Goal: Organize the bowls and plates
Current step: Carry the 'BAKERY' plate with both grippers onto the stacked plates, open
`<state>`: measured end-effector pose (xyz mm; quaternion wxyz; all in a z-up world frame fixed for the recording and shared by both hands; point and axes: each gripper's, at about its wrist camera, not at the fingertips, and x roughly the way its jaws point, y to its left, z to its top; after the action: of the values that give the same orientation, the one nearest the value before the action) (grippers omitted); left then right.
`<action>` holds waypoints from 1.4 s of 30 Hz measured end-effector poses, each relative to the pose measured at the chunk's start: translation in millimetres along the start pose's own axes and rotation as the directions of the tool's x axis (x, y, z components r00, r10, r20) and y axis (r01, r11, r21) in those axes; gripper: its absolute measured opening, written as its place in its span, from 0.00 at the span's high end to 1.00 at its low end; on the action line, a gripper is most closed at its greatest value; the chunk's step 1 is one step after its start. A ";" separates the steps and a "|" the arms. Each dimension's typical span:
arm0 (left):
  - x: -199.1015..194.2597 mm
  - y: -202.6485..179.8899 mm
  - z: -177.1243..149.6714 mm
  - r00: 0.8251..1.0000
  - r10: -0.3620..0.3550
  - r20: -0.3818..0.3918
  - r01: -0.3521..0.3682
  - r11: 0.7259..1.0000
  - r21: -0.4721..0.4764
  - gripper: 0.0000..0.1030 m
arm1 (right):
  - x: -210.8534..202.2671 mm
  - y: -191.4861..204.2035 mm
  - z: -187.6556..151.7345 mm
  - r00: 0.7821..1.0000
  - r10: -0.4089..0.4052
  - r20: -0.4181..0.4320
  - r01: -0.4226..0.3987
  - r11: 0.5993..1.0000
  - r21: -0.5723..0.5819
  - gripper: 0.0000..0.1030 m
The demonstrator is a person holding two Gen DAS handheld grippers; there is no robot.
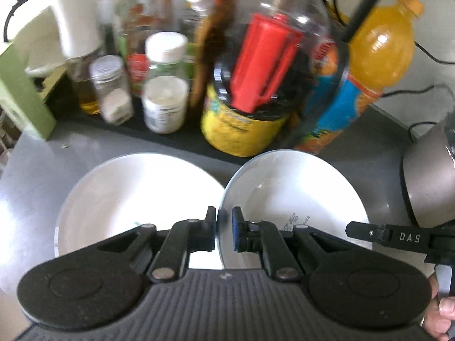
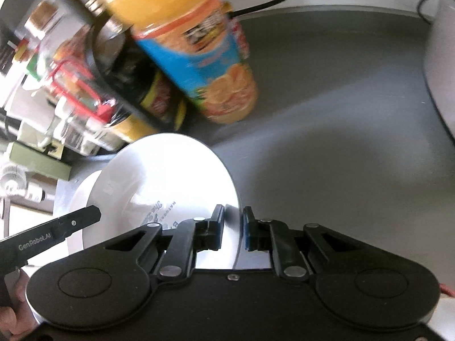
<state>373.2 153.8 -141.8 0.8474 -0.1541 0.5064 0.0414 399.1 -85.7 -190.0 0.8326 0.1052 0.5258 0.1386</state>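
A white plate with a small printed mark [image 1: 293, 187] [image 2: 165, 176] hangs over the grey counter, held by both grippers. My left gripper [image 1: 223, 218] is shut on its left rim. At the opposite rim my right gripper [image 2: 233, 216] is shut on the plate's edge. Each gripper's finger tip also shows in the other view: the right gripper [image 1: 366, 231] and the left gripper [image 2: 85, 217]. A second white plate [image 1: 136, 193] [image 2: 76, 199] lies on the counter to the left, partly under the held one.
Behind the plates a black tray [image 1: 170, 139] carries several jars and bottles, among them a white-capped jar [image 1: 165, 85] and a yellow-labelled jar [image 1: 241, 125]. An orange juice bottle [image 1: 369, 56] [image 2: 204, 56] stands beside it. A grey round appliance [image 1: 426, 176] sits right, a green box [image 1: 22, 96] left.
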 end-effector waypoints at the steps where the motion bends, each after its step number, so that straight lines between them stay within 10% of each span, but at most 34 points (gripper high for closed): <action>1: -1.9 4.8 -1.9 1.000 0.004 0.003 -0.004 1.000 -0.008 0.91 | 2.3 6.0 -0.8 1.000 0.005 -0.006 -0.005 1.000 -0.010 0.87; 28: 4.7 140.1 -25.0 0.999 0.048 -0.016 -0.051 0.969 -0.240 0.91 | 58.8 127.1 -19.3 0.994 -0.002 -0.110 -0.022 0.977 -0.213 0.87; 42: 8.7 138.8 -25.5 0.995 0.102 0.019 -0.098 0.985 -0.141 0.90 | 71.5 129.3 -25.4 0.993 0.011 -0.121 -0.033 0.982 -0.184 0.86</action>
<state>324.5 277.1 -191.0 0.8380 -0.1869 0.4981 0.1212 389.7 60.9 -219.8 0.8042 0.0245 0.5583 0.2022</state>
